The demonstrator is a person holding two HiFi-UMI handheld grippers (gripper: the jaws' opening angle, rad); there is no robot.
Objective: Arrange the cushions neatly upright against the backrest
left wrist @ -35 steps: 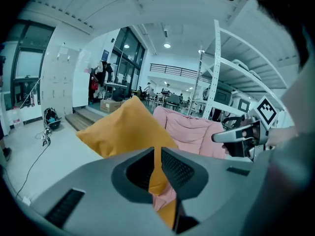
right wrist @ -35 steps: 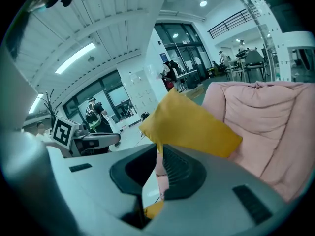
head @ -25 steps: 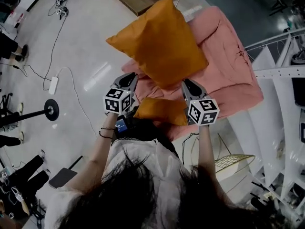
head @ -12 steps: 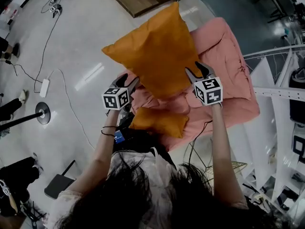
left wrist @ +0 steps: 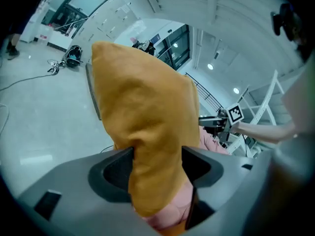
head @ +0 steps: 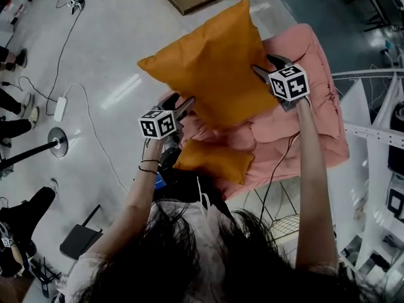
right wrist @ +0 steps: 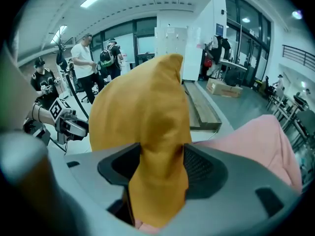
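1. The left hand-held gripper (head: 182, 108) is at the near-left edge of the big cushion (head: 214, 68). Its jaws have just been opening and now stand wide. The orange edge lies between them, loose rather than pinched.
2. The big cushion stands tilted over the left part of the pink chair (head: 319, 122), with its top corner pointing far. Whether it rests against the backrest cannot be told from above.
3. The small cushion (head: 211, 161) lies flat on the chair's near edge, just below the big one, and no gripper touches it.
4. The right hand-held gripper (head: 262, 65) is at the big cushion's right edge. Its jaws have also just been opening and are spread wide. Fabric fills the gap between them, but it is not clamped.
5. The step in hand looks like letting go of the big cushion once it is placed.
6. The next move calls for drawing both grippers back off the fabric without dragging it. The small cushion could then be taken up and stood upright beside the big one.
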